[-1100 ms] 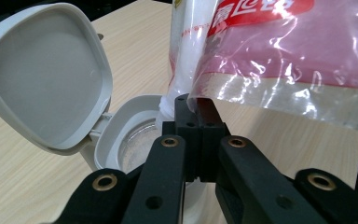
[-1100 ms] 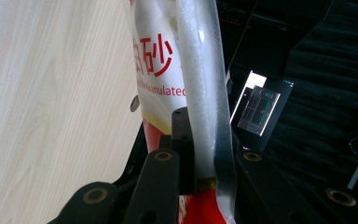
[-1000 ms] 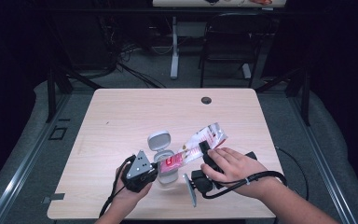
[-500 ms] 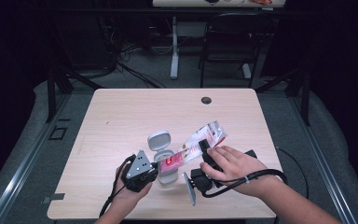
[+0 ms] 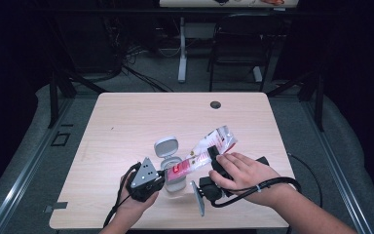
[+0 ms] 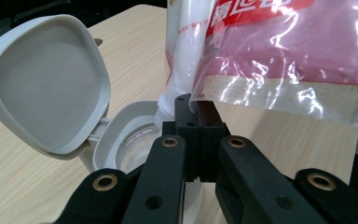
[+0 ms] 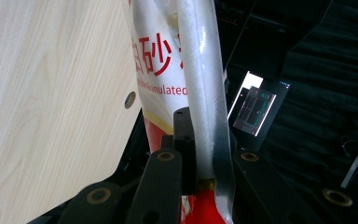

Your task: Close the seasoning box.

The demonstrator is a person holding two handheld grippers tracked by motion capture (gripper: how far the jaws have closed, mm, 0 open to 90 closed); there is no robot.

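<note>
A clear plastic sugar bag (image 5: 209, 145) with red and white print is held tilted above the table, its low end over a white container (image 5: 169, 176). The container's flip lid (image 5: 165, 146) stands open behind it. My left gripper (image 5: 171, 173) is shut on the bag's lower corner, right at the container's mouth. In the left gripper view the gripper (image 6: 194, 106) pinches that corner of the bag (image 6: 284, 56) above the container (image 6: 121, 144) and its lid (image 6: 46, 93). My right gripper (image 5: 214, 155) is shut on the bag farther up. In the right gripper view the gripper (image 7: 192, 122) clamps the bag (image 7: 168, 60).
The light wood table (image 5: 126, 126) has a dark cable hole (image 5: 215, 105) near its far edge. A chair (image 5: 238, 44) and a desk leg (image 5: 181, 48) stand beyond the table on the grey floor. Cables trail from both grippers toward the near edge.
</note>
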